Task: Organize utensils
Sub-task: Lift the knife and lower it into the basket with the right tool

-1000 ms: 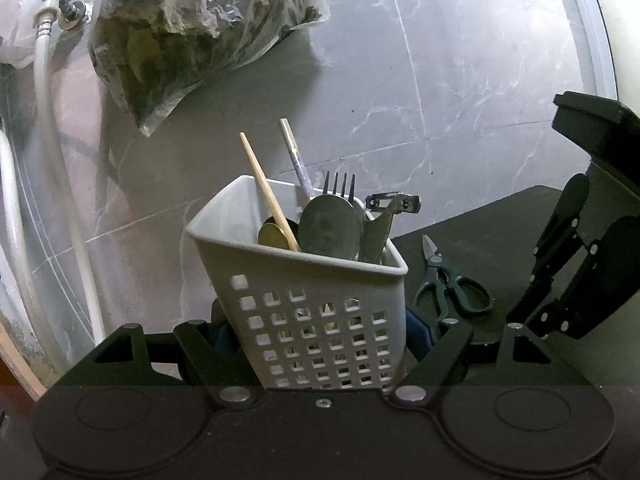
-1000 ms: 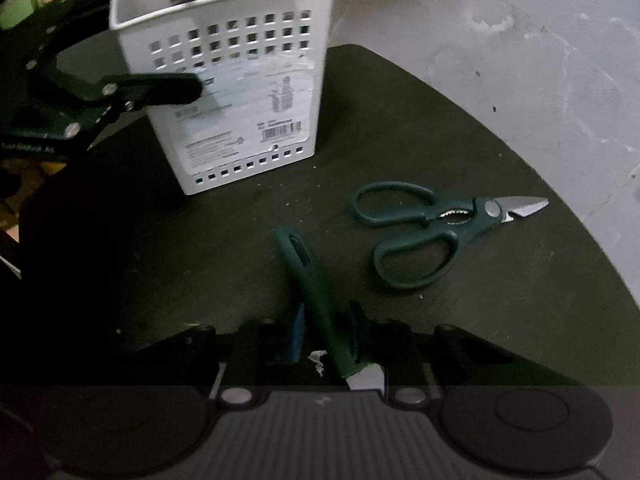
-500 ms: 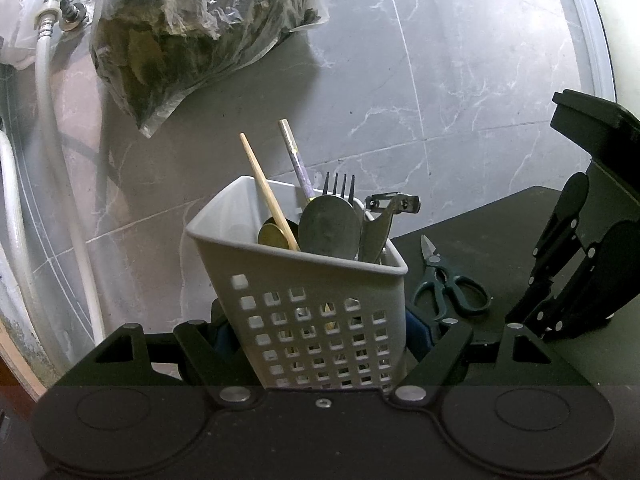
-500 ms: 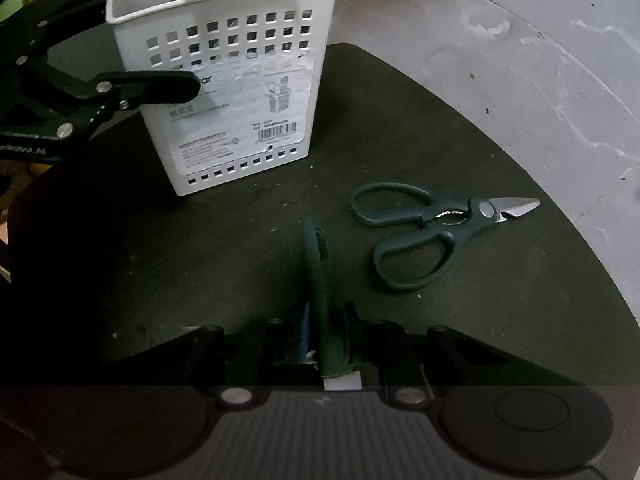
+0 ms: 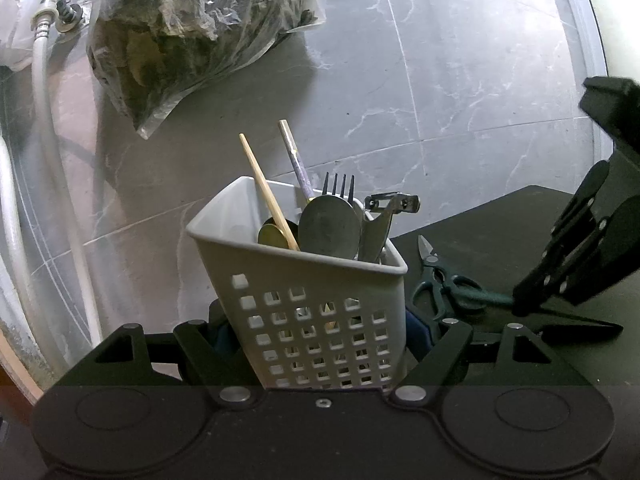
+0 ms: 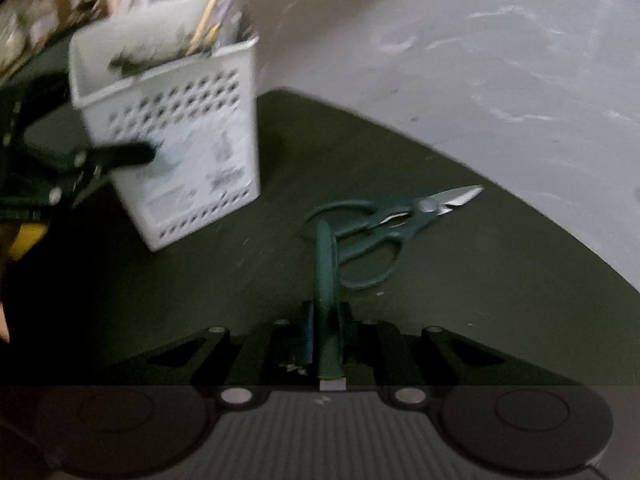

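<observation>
The left gripper (image 5: 316, 336) clamped the basket (image 5: 304, 280) to steady it on the worktop (image 6: 460, 280). The right gripper (image 6: 326, 320), fingers just closing, pinched a green handle (image 6: 326, 264) beside the scissors (image 6: 384, 220), probably for the basket.

1 basket (image 5: 320, 320), 1 scissors (image 6: 384, 224), 2 chopsticks (image 5: 268, 192), 1 fork (image 5: 339, 186), 2 spoons (image 5: 329, 226).

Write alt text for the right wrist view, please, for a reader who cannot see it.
The right gripper is shut on a dark green handle, its jaws having just been closing. Green scissors lie beyond on the dark table. At left, the left gripper clamps a white basket of utensils; the picture is blurred.
</observation>
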The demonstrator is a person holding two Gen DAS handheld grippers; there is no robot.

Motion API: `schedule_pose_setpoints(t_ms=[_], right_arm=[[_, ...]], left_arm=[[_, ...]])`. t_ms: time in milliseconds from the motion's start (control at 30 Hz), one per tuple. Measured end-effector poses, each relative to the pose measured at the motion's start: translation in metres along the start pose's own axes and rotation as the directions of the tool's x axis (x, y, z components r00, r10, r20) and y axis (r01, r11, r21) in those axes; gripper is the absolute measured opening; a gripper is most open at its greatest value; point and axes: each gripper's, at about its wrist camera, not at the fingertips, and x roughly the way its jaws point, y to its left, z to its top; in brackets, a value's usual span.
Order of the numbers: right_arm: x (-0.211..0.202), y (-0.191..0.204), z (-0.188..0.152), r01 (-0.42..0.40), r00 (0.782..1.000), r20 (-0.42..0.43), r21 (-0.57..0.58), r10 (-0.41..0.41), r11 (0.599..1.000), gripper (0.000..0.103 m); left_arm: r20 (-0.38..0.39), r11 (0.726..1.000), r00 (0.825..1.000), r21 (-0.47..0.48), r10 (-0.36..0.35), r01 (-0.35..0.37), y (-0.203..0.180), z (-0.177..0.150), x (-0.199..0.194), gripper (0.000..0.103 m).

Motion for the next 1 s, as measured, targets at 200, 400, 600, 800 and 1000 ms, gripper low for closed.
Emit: schedule_pose_setpoints(t_ms=[200,400,600,800,1000], right_arm=[[-0.026,-0.016,-0.004,0.055,0.991,0.115,0.151,-0.073,0.987,0.012],[-0.052,-0.03,-0.008,0.065,0.962,0.237,0.293,-0.139,0.954,0.011],[-0.071,-0.035,-0.006,0.063,0.931,0.315,0.353,-0.182,0.933,0.011],[-0.089,-0.034,0.004,0.063,0.903,0.378,0.353,-0.204,0.934,0.011],[-0.106,-0.024,0.025,0.061,0.872,0.446,0.309,-0.201,0.949,0.011]], left_arm=[[-0.001,1.0,1.0,0.002,-0.004,0.004,0.0,0.0,0.0,0.081],[0.0,1.0,1.0,0.005,-0.008,0.008,0.001,0.0,0.0,0.081],[0.001,1.0,1.0,0.008,-0.01,0.01,0.001,0.0,0.001,0.081],[0.001,1.0,1.0,0.008,-0.013,0.013,0.001,0.0,0.001,0.081],[0.006,1.0,1.0,0.009,-0.016,0.016,0.002,-0.001,0.0,0.081]])
